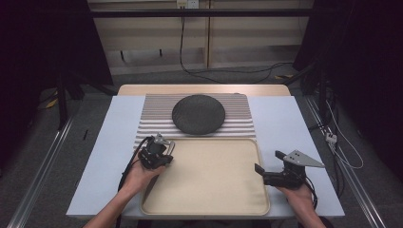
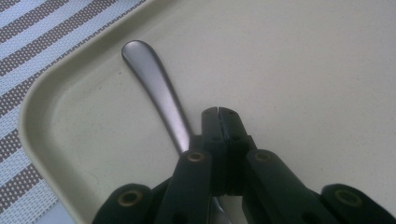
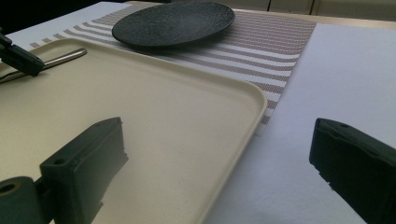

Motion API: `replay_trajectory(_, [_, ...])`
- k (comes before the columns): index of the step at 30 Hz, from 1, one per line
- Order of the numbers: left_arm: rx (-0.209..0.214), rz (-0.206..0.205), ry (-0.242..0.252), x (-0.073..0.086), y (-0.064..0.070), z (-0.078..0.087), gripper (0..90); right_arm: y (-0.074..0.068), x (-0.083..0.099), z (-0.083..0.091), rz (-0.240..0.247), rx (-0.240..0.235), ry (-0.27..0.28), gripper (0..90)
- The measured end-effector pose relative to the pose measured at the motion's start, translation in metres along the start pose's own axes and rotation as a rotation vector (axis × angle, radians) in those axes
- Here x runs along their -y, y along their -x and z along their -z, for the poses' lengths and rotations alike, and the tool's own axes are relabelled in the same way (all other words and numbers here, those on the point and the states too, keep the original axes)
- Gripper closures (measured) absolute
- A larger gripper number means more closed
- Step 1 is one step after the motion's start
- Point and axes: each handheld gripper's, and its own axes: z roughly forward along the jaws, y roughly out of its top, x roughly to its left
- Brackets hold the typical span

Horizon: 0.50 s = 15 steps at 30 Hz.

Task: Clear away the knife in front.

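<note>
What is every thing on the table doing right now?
Left claw: shut, low over the tray's near-left corner, with nothing between its tips.
Right claw: open, holding nothing, straddling the tray's right rim.
Metal utensil handle: lying flat in the tray, passing under the left claw.
Tray: flat on the table.
Black plate: upright, bare, on the striped mat.
</note>
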Motion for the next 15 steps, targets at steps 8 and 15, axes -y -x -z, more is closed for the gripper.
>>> replay_trajectory(8, [-0.011, 0.011, -0.026, -0.0014, -0.0011, 0.0017, 90.0, 0.0002, -0.0002, -0.0005, 0.0, 0.002, -0.002, 3.5])
replay_trajectory(15, [-0.022, 0.02, -0.034, 0.0009, -0.0053, 0.0044, 90.0, 0.0004, -0.0001, -0.0008, 0.003, 0.004, -0.002, 3.5])
